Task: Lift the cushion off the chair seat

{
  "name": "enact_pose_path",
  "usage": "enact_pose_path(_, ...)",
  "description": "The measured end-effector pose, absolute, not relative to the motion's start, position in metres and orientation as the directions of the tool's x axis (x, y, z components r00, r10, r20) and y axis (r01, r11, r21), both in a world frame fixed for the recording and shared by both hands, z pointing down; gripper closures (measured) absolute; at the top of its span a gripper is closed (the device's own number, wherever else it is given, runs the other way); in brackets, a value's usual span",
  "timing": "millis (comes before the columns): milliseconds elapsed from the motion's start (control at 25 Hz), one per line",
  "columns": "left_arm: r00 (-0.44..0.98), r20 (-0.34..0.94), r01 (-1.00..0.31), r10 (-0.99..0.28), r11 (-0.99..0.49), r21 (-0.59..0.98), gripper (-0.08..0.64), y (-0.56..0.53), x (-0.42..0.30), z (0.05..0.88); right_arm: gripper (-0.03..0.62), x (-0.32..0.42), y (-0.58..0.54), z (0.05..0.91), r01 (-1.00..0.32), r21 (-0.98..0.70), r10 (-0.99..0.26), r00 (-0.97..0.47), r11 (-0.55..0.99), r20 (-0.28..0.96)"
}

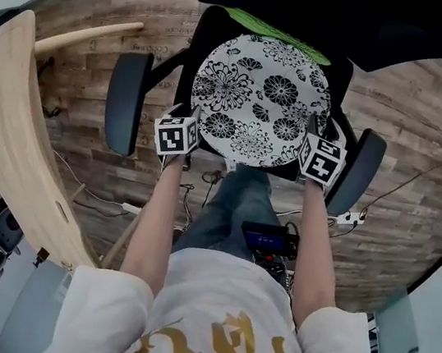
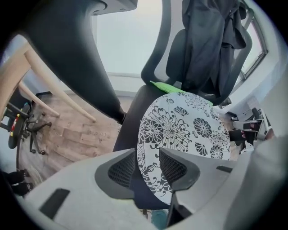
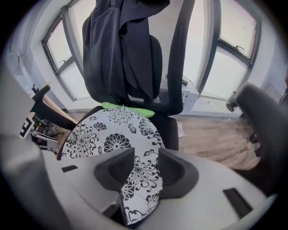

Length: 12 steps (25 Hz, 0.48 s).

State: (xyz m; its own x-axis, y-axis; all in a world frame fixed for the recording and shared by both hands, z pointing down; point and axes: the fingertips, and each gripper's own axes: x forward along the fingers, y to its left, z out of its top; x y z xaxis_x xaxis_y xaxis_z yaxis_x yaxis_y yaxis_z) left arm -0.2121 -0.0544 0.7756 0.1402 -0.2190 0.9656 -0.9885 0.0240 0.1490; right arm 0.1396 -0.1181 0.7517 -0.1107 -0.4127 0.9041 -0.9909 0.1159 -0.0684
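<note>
Lifting yet, or only lining up? asks the first.

Lining up, I'd say, answers the second. The round flowered cushion (image 1: 258, 102) lies flat on the black chair seat (image 2: 128, 130), with a green pad (image 1: 285, 32) showing behind it. The left hand-held gripper (image 2: 147, 168) has its jaws apart, with the cushion's near-left rim between them, pads not pressing.

And the other one?

Much the same: the right hand-held gripper (image 3: 146, 170) stands with jaws apart astride the near-right rim, with a gap on either side.

So what does the next move want?

Both need to close on the rim, deep enough that the soft edge won't slip out. Then they should rise evenly together, clear of the armrests (image 1: 127, 98), so the cushion doesn't fold or tip.
</note>
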Motion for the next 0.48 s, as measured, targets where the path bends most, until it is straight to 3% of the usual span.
enact_pose_path(480, 0.109, 0.982, -0.991, -0.155, 0.058, 0.119, 0.411, -0.043, -0.219, 0.816, 0.376, 0.161, -0.115, 0.81, -0.996, 0.005, -0.334, -0.026, 0.092, 0.942)
